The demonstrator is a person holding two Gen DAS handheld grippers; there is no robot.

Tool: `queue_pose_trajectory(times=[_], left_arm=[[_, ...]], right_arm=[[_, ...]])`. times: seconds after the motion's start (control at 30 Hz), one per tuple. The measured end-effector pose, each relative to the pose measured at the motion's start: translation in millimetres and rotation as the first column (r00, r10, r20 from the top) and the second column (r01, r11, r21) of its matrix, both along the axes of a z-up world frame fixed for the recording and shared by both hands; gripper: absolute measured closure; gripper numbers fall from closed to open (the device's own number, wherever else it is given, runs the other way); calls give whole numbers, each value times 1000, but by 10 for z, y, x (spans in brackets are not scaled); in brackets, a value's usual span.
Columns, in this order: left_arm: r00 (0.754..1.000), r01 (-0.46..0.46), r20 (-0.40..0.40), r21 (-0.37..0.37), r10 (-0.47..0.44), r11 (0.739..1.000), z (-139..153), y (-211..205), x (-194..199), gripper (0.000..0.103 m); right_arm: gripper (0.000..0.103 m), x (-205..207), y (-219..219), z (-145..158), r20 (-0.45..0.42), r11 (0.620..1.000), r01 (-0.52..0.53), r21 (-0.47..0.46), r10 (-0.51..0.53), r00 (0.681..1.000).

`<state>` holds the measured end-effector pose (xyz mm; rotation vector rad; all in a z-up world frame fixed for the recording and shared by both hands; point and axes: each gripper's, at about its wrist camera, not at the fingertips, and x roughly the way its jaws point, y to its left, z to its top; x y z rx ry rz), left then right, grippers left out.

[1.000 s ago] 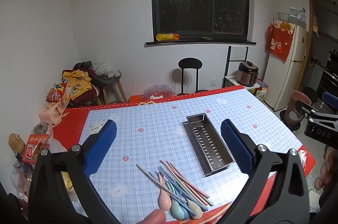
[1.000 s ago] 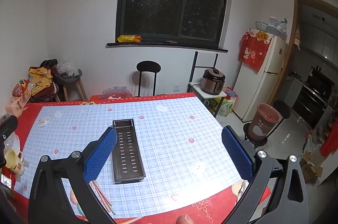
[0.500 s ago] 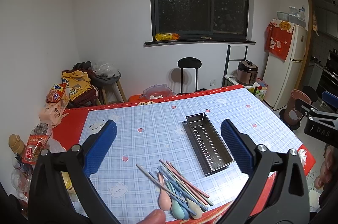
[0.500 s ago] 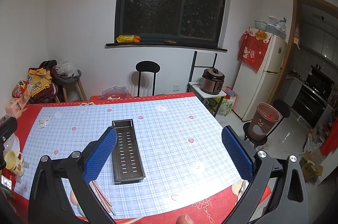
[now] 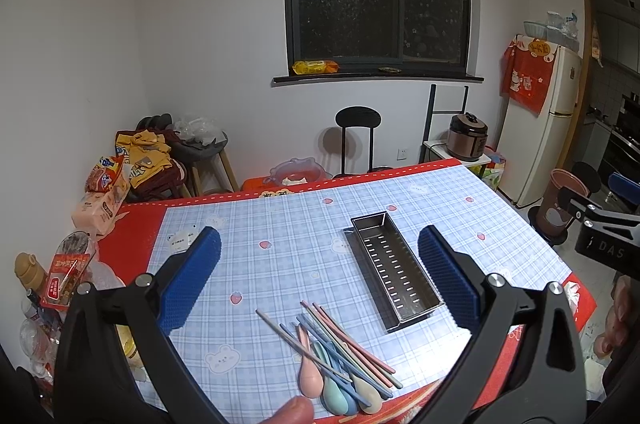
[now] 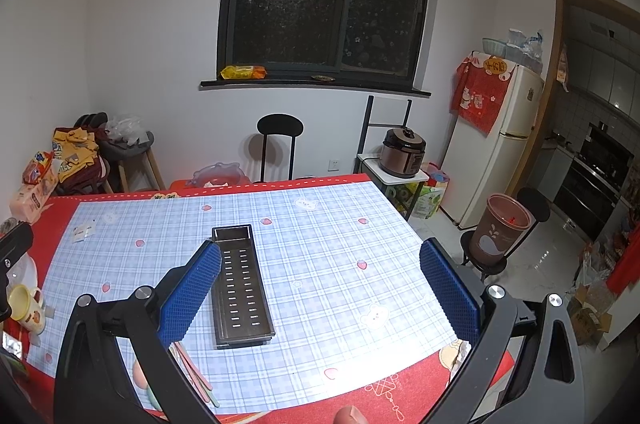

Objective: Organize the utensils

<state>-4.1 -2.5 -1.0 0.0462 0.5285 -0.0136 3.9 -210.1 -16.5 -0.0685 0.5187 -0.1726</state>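
A pile of pastel spoons and chopsticks [image 5: 340, 356] lies near the table's front edge, below and between my left gripper's [image 5: 320, 284] open, empty blue pads. A long perforated steel tray [image 5: 394, 274] lies empty just right of the pile. In the right wrist view the tray [image 6: 242, 286] sits beside the left pad of my right gripper [image 6: 320, 288], which is open and empty above the blue checked tablecloth [image 6: 336, 248]. The utensil ends [image 6: 196, 376] show behind its left finger.
A yellow cup [image 6: 26, 306] and bottles and snack packets [image 5: 60, 276] crowd the table's left edge. A black stool [image 5: 357, 140] stands behind the table. A rice cooker [image 6: 403, 152], a fridge [image 6: 496, 140] and a brown bin [image 6: 502, 230] stand to the right.
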Motion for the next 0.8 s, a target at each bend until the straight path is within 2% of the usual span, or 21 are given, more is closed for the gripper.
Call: queue_pose_trajectory(times=[0.8], left_arm=[[1000,1,-7,-8,-1,1000,-56,-26,5,6]], right_arm=[[5,5,-4,-14,-5,1000,0,1,0,1000]])
